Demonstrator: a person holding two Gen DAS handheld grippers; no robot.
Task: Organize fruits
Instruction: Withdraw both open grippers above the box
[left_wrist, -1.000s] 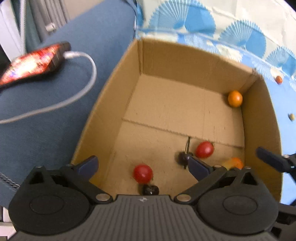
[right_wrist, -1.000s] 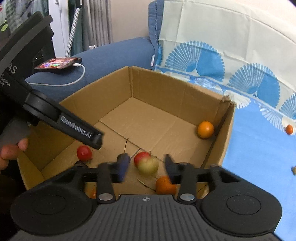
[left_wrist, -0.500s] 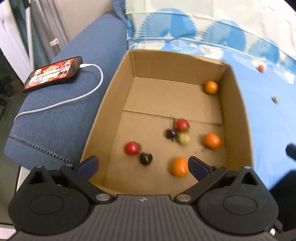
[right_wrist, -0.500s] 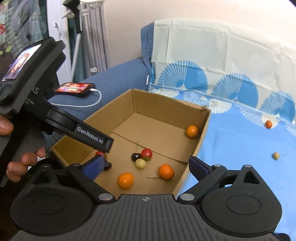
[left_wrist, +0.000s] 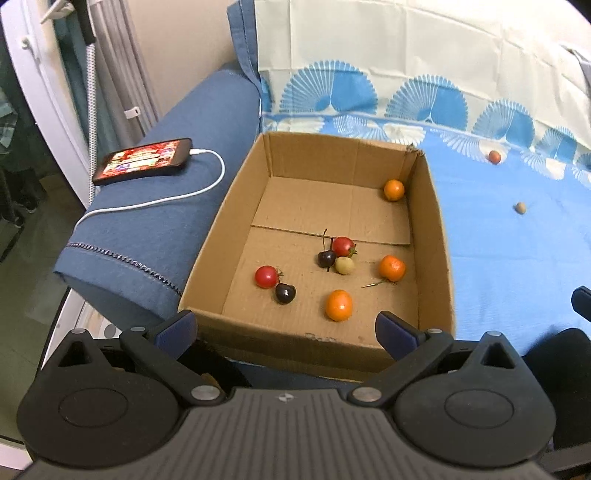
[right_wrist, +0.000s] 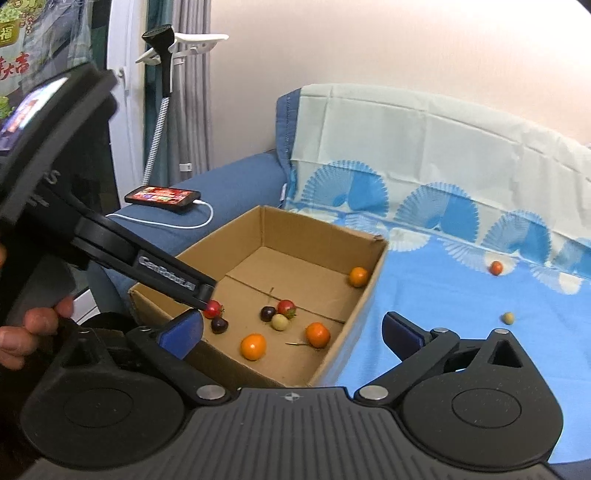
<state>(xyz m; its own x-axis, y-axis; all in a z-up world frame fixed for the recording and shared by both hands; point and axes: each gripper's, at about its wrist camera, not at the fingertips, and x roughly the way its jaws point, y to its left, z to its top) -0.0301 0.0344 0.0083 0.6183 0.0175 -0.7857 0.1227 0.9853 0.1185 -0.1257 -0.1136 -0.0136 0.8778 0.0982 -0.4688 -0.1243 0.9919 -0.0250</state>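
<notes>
An open cardboard box (left_wrist: 432, 236) (right_wrist: 369, 295) sits on the blue sheet and holds several small fruits: oranges (left_wrist: 338, 305) (right_wrist: 253, 346), red tomatoes (left_wrist: 266, 276) (right_wrist: 286, 307), dark cherries (left_wrist: 285, 293) (right_wrist: 219, 325) and a pale fruit (left_wrist: 344, 265) (right_wrist: 280, 322). A red fruit (left_wrist: 494, 157) (right_wrist: 496, 267) and a pale fruit (left_wrist: 520, 208) (right_wrist: 508, 318) lie loose on the sheet to the right. My left gripper (left_wrist: 286, 326) is open and empty above the box's near edge. My right gripper (right_wrist: 291, 326) is open and empty, near the box's near right corner.
A phone (left_wrist: 144, 161) (right_wrist: 162, 195) on a white cable (left_wrist: 177, 195) lies on the blue sofa arm (left_wrist: 155, 221) left of the box. The fan-patterned blue sheet (left_wrist: 517, 258) spreads to the right. The hand-held left gripper's body (right_wrist: 110, 240) fills the left of the right wrist view.
Both grippers have pulled up and back from inside the box. The right gripper opened and released a pale fruit, which now lies in the box beside a cherry and tomato.
</notes>
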